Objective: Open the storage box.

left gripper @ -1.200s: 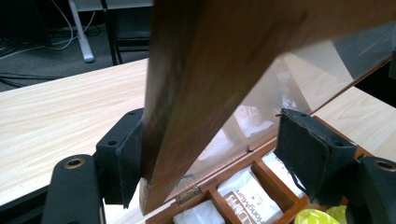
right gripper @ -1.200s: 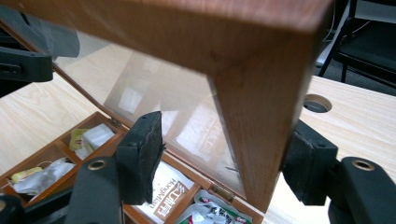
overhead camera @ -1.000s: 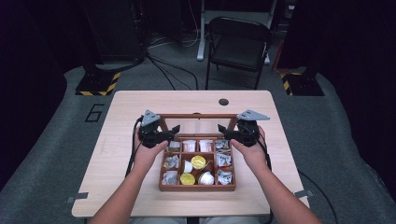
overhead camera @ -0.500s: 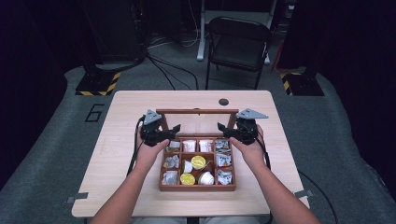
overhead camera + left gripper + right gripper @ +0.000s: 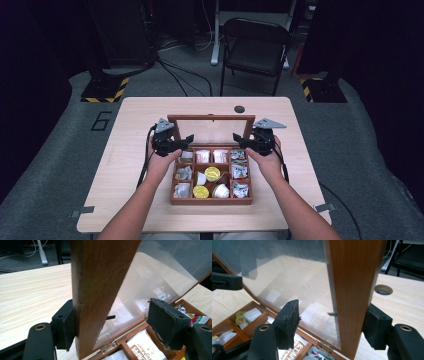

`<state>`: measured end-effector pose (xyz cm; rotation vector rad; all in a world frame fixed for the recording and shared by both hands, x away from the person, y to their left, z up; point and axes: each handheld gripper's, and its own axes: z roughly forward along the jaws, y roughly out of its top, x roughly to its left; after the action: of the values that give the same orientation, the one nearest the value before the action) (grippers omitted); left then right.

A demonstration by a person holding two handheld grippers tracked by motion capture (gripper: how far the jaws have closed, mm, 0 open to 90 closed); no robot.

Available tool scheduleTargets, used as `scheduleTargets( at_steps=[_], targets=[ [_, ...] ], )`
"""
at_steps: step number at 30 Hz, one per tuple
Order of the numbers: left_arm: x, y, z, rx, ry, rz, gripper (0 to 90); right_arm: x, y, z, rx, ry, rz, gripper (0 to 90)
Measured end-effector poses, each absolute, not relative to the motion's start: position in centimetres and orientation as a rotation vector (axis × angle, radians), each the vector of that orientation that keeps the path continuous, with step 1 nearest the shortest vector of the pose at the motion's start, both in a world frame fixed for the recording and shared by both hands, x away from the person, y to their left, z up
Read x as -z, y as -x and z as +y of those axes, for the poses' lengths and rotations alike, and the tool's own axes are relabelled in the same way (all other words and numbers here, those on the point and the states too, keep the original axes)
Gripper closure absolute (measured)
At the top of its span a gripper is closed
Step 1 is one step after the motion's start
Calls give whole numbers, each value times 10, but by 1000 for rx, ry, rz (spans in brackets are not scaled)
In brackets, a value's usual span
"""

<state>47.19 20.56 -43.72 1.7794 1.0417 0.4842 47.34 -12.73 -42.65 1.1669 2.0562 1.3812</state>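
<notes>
both tongs straddle the raised lid of the tea box

a wooden box (image 5: 210,200) divided into compartments sits on the light wood bench (image 5: 130,130), close to the person's edge. its glass-paned lid (image 5: 212,127) stands open, hinged at the far side of the box and rising roughly upright.

the left tongs (image 5: 186,141) sit at the left side rail of the lid (image 5: 100,290). in the left gripper view the outer pad (image 5: 65,326) lies against the outer face of that wooden rail, while the inner pad (image 5: 166,320) stands well clear on the glass side, so the tongs are partly open and not clamped.

the right tongs (image 5: 239,139) mirror this at the right rail (image 5: 354,290). in the right gripper view the outer pad (image 5: 375,328) sits against the wood, and the inner pad (image 5: 288,321) hangs apart from the pane, so these tongs too are partly open around the rail.

inside the box lie white sachets (image 5: 202,156), paper-wrapped tea bags (image 5: 240,171) and gold-lidded cups (image 5: 212,173). a small brass hinge (image 5: 108,348) joins lid and box. a round cable hole (image 5: 239,109) marks the bench beyond the lid, and a dark folding chair (image 5: 255,50) stands past the far edge.
</notes>
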Motion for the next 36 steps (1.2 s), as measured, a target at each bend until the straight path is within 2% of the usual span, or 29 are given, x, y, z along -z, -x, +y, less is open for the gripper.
scheduleTargets(
  at_steps=[11, 32, 36],
  targets=[
    [441, -475, 204, -504, -1778, 1044, 271, 437, -480, -126, -1332, -1197, 2082, 364],
    [467, -482, 203, -424, -1765, 1103, 289, 466, -483, -128, -1311, -1308, 2094, 384],
    [469, -482, 205, -441, -1812, 1093, 292, 467, -482, -128, -1303, -1294, 2095, 390]
  ],
)
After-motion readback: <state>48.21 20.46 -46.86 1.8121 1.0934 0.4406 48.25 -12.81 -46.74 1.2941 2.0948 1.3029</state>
